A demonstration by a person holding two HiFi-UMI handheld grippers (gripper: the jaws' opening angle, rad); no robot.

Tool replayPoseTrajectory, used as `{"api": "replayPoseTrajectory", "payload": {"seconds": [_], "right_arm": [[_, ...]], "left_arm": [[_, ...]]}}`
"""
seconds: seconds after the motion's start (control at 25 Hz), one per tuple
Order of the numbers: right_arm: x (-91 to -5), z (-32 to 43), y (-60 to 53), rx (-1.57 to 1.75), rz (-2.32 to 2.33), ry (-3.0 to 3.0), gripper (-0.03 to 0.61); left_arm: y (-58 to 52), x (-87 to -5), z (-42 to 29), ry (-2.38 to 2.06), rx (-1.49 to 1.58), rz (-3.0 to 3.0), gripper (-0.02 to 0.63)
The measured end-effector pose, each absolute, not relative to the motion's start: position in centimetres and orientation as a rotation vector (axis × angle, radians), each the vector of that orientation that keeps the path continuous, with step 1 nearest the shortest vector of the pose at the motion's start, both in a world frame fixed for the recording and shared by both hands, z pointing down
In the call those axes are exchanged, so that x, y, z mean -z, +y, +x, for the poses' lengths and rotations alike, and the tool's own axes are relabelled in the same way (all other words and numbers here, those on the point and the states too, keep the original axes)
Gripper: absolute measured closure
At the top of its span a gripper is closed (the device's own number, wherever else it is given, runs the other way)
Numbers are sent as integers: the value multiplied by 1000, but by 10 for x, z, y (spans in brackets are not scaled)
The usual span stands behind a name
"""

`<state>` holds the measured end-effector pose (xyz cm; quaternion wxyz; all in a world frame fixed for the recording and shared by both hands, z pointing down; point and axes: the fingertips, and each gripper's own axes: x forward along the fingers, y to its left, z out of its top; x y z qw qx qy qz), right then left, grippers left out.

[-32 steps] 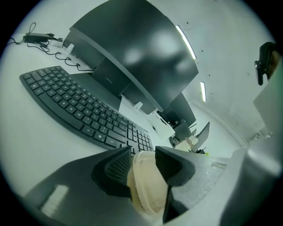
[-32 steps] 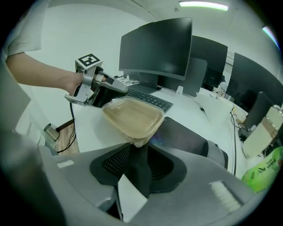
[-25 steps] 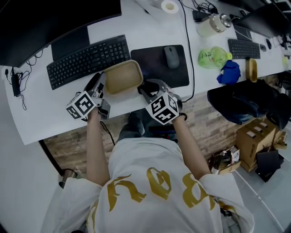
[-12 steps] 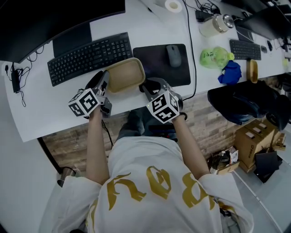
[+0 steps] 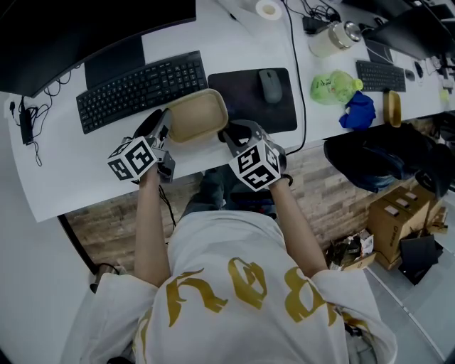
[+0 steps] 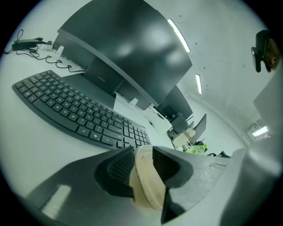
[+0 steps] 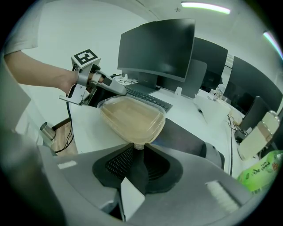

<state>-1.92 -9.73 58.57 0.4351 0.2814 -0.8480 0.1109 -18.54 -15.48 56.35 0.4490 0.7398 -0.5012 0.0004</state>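
Beige lidded container (image 5: 195, 116) over near edge of white desk (image 5: 64, 167), pinched from two sides. Underside touching desk or not: cannot tell.

Left gripper (image 6: 142, 152) at container's 9 o'clock: jaws narrowed onto rim, ribbed pads pressed against both faces of the edge. Marker cube toward 7 o'clock in head view.

Right gripper (image 7: 138, 148) at container's 4 o'clock: jaws nearly together, nipping a small tab of the rim. In right gripper view, container fans out toward 12 o'clock from the jaws, clear lid up, tan contents visible through it.

Black keyboard (image 5: 142, 84) at 11 o'clock of container, just beside it. Black mouse pad (image 5: 242, 106) at 2 o'clock, its near corner close to container; grey mouse (image 5: 269, 77) on the pad's far half. Dark monitor (image 5: 71, 35) beyond keyboard, 11 o'clock.

Further along desk toward 2 o'clock: green packet (image 5: 334, 89), blue cloth (image 5: 359, 112) just beside it, tape roll (image 5: 268, 9) at far edge.
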Motion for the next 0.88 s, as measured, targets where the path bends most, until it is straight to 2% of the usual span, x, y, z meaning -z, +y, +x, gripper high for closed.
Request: {"api": "replayPoseTrajectory", "payload": {"seconds": [0.88], "right_arm": [[-564, -17, -92, -232, 727, -2133, 482]], "left_arm": [[-151, -536, -180, -1267, 7, 1899, 483]]}}
